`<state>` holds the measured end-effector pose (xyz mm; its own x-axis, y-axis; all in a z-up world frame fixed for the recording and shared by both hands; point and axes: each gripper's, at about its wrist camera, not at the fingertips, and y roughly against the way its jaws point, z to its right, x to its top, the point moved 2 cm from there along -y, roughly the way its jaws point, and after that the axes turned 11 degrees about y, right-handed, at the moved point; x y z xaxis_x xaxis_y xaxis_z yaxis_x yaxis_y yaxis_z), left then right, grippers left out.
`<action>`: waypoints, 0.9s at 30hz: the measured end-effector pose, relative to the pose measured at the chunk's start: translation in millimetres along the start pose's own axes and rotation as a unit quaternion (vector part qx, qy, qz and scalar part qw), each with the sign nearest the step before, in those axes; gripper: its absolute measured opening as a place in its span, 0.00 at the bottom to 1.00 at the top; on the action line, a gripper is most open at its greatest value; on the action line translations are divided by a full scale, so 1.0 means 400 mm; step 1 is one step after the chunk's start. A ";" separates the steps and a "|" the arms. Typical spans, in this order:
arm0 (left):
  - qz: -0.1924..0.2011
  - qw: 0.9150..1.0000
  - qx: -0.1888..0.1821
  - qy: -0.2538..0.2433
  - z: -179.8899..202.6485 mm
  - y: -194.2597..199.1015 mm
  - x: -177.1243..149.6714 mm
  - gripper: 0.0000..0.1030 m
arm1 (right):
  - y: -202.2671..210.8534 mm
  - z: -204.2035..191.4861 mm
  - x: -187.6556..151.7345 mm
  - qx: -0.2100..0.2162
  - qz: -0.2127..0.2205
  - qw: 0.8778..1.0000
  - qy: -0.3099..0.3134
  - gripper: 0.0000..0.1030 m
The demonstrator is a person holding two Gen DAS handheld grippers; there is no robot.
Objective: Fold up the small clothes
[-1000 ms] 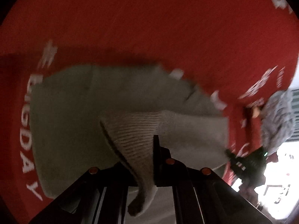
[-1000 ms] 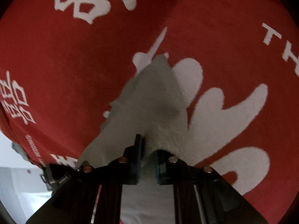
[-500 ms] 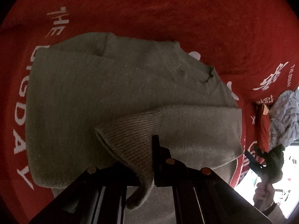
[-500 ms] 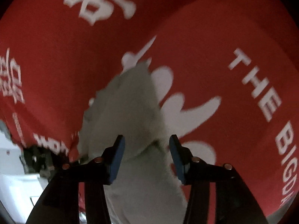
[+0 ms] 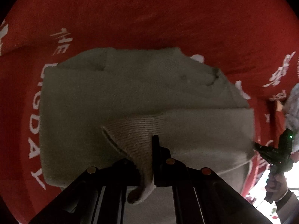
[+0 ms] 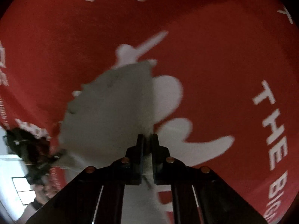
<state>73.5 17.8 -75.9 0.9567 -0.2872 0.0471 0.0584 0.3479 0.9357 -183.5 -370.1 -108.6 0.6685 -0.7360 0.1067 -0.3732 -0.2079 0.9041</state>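
Observation:
A grey knit sweater [image 5: 130, 97] lies partly folded on a red cloth [image 5: 149, 18], one sleeve laid across its body. My left gripper [image 5: 151, 143] is shut on that sleeve's ribbed cuff [image 5: 134, 130], whose end hangs down between the fingers. In the right wrist view the sweater [image 6: 112, 112] fills the centre, and my right gripper [image 6: 147, 138] is shut on its near edge, with fabric pinched in the narrow slit between the jaws. From the left wrist view the right gripper [image 5: 258, 146] sits at the sweater's right edge.
The red cloth [image 6: 205, 56] has white lettering and figures and covers the whole work surface. It drops off at the right of the left wrist view, where a bright floor shows. A grey-blue garment [image 5: 293, 108] lies at the far right. A hand [image 5: 274, 184] holds the right gripper's handle.
The right gripper's jaws stood apart around the sweater's edge half a second ago and are now shut on it. The left gripper has kept hold of the cuff, and the sweater now sits lower in its view.

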 end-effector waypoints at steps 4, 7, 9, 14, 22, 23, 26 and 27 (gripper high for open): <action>0.007 0.999 0.029 -0.015 -0.044 0.025 -0.010 0.11 | 0.011 0.037 -0.013 0.012 0.013 0.999 -0.029 0.00; 0.025 0.995 0.093 -0.020 -0.090 0.058 -0.018 0.28 | 0.019 0.038 -0.026 0.000 0.008 1.000 -0.023 0.00; 0.024 0.994 0.107 -0.010 -0.127 0.080 -0.022 0.28 | 0.035 0.043 -0.033 -0.012 0.010 0.999 -0.038 0.00; 0.025 0.994 0.101 0.014 -0.161 0.112 -0.030 0.28 | 0.100 0.008 -0.068 0.046 0.041 0.996 -0.069 0.15; 0.037 0.997 0.072 -0.006 -0.057 0.100 -0.031 0.28 | 0.012 -0.025 -0.121 0.134 0.014 0.979 -0.152 0.35; 0.038 0.996 0.074 -0.011 -0.044 0.095 -0.032 0.28 | 0.004 -0.019 -0.115 0.120 0.017 0.980 -0.161 0.08; 0.024 0.994 0.100 -0.033 -0.021 0.052 -0.049 0.28 | 0.020 -0.022 -0.087 0.052 0.043 0.990 -0.121 0.05; 0.018 0.992 0.115 -0.042 -0.023 0.031 -0.059 0.28 | 0.023 -0.023 -0.086 0.035 0.041 0.993 -0.103 0.05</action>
<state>54.1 37.3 -68.7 0.9291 -0.3555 0.1016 -0.0509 0.1491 0.9875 -204.0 -340.8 -100.0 0.4917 -0.8666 0.0848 -0.4698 -0.1821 0.8638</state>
